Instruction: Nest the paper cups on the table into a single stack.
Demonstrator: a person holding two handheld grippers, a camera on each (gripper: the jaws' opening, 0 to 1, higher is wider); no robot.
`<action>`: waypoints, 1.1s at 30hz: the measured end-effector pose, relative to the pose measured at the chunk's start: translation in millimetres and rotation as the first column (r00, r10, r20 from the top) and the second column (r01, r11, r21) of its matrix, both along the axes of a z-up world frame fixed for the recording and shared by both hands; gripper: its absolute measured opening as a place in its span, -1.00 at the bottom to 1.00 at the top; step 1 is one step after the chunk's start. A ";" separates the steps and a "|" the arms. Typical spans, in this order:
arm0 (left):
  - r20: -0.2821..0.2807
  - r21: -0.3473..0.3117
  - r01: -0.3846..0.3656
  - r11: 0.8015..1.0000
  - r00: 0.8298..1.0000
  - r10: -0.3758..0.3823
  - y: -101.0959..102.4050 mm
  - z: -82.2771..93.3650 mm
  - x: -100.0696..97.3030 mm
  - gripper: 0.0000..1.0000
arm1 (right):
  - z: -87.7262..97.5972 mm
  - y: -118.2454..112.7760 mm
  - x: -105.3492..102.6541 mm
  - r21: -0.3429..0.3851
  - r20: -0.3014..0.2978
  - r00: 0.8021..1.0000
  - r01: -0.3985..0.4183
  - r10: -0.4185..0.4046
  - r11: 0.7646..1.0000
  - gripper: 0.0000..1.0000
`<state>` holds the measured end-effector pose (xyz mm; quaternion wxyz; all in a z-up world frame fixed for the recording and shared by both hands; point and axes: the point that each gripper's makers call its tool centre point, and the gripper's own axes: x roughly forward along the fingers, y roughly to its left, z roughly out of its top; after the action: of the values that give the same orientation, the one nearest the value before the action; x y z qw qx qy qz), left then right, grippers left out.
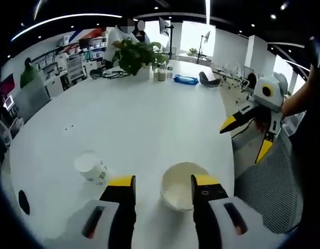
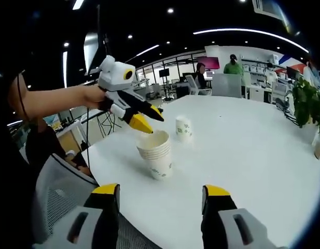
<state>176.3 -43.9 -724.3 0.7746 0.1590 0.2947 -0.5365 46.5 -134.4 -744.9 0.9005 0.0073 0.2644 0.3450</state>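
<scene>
Your left gripper has its jaws released and spread, hovering just above the stack of nested paper cups; in the left gripper view the stack's open mouth sits between the two yellow-tipped jaws, closer to the right-hand one. In the right gripper view the same gripper reaches in from the left, held in your hand, its jaw tips just over the rim of the stack, which stands upright near the desk edge. Nothing is clasped in it.

Your right gripper is also released, jaws wide apart and holding nothing, set back from the stack over the desk's near edge. In the left gripper view it hangs off the desk's right side.

A single paper cup stands upside down on the white desk, apart from the stack; in the right gripper view it stands just beyond the stack.

A potted plant stands at the desk's far end.
</scene>
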 end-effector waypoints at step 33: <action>0.095 0.026 -0.253 0.967 0.964 0.249 20.6 -46.3 134.9 0.01 | 0.5 -10.2 9.3 0.005 0.025 0.997 0.068 -0.069 0.998 0.57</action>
<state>311.1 -23.3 -770.5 0.8459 0.1593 0.2867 -0.4206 55.8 -144.6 -744.4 0.9151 0.0139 0.2521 0.3145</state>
